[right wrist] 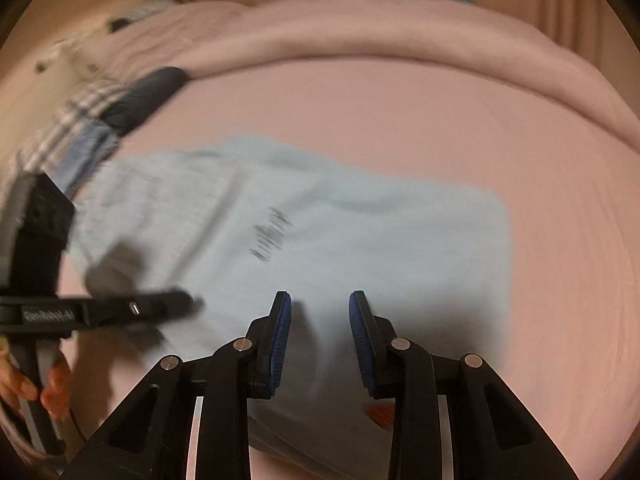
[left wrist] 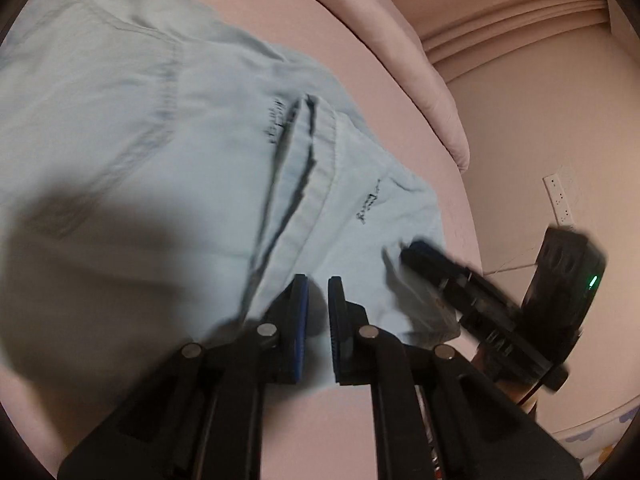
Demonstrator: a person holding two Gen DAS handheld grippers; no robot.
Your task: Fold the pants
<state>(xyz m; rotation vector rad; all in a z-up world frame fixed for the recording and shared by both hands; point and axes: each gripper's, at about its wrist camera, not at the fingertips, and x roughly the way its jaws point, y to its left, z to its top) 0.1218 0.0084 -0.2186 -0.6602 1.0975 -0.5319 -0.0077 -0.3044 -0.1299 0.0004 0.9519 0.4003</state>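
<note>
Pants [right wrist: 320, 232] blurred, print perhaps lettering.

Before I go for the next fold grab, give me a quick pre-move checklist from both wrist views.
1. Left gripper empty, narrow gap: ok.
2. Right gripper open, empty: ok.
3. Pale blue fabric pants lying on the pink bedsheet: ok.
4. Pants flat: not ok, a fold ridge stands up in the left view.
5. Grippers apart: ok, though close.
6. Images sharp enough to pick an edge: not ok, motion blur.
</note>
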